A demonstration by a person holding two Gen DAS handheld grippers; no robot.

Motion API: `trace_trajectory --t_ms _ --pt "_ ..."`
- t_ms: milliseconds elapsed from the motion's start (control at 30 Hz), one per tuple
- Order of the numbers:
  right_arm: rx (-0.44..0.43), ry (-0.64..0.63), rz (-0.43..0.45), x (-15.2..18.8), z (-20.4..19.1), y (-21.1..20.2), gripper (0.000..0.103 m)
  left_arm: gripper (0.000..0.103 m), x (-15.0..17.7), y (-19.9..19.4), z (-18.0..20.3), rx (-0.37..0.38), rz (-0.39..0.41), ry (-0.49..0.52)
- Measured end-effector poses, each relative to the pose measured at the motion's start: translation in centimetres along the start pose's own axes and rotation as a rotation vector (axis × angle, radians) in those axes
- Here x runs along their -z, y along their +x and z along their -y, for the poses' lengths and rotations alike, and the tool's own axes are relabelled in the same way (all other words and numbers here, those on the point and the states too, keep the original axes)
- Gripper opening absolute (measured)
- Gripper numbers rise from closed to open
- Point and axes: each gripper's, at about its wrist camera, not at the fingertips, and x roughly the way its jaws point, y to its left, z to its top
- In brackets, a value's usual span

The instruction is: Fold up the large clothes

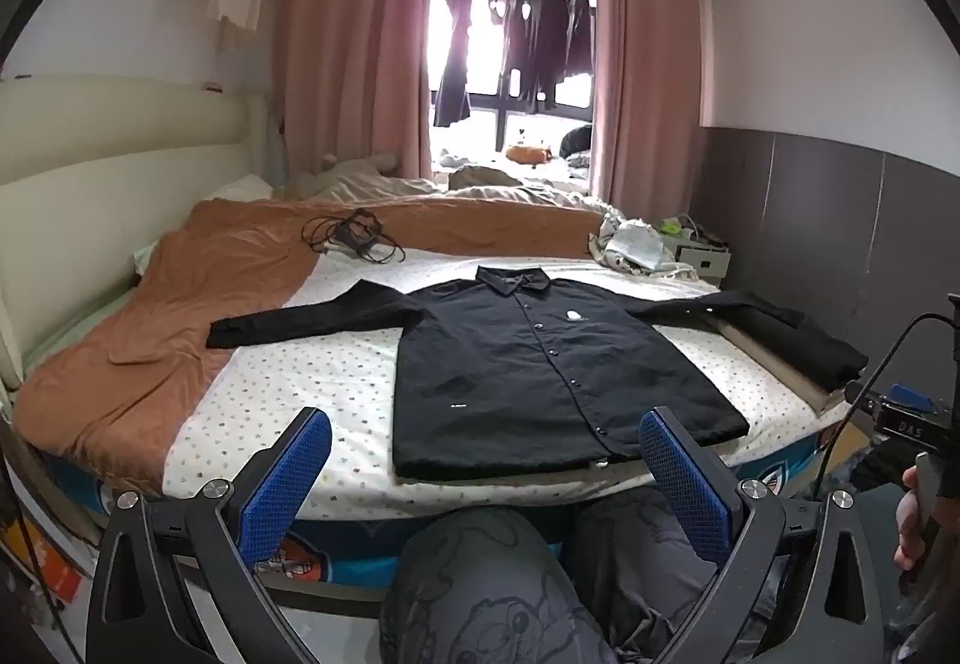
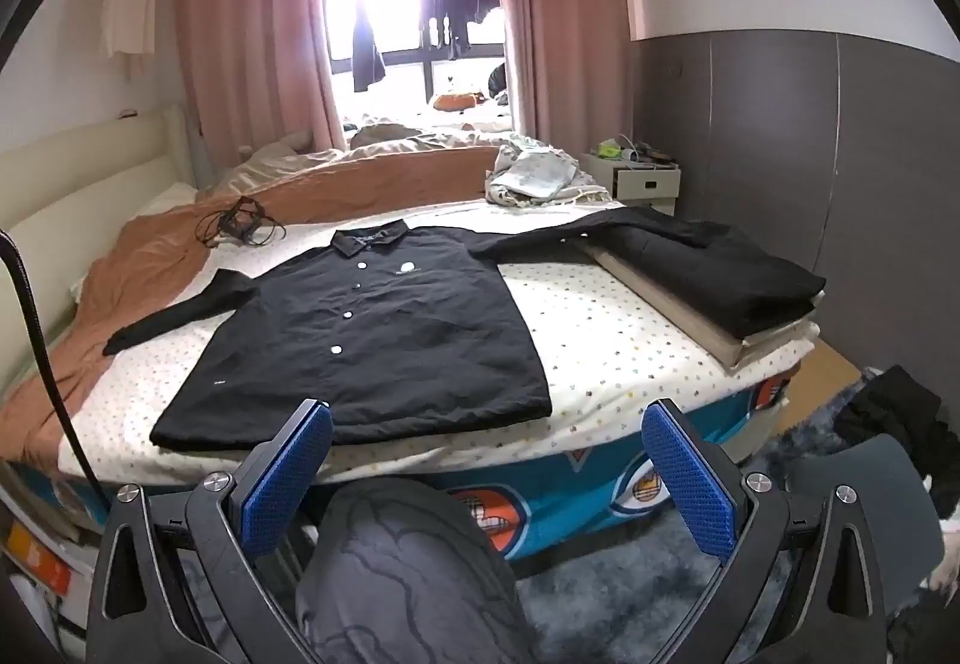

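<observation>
A black long-sleeved button shirt [image 1: 528,364] lies flat and face up on the dotted white bedsheet [image 1: 312,382], sleeves spread to both sides. It also shows in the right wrist view [image 2: 372,340]. Its right sleeve rests on a stack of folded clothes [image 2: 720,280] at the bed's right edge. My left gripper [image 1: 486,460] is open and empty, held off the near edge of the bed, before the shirt's hem. My right gripper [image 2: 486,454] is open and empty, also short of the hem.
An orange blanket [image 1: 180,304] covers the bed's left and far side, with a black cable bundle [image 1: 348,238] on it. Crumpled cloth [image 1: 630,244] lies at the far right. A white nightstand [image 2: 648,178] stands by the grey wall. My knees [image 1: 480,574] are below the grippers.
</observation>
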Motion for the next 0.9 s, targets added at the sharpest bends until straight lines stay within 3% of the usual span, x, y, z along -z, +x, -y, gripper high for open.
trace_trajectory --t_ms 900 --pt "0.015 -0.051 0.042 0.2 -2.3 -0.5 0.103 0.103 0.9 0.3 0.7 0.024 0.017 0.013"
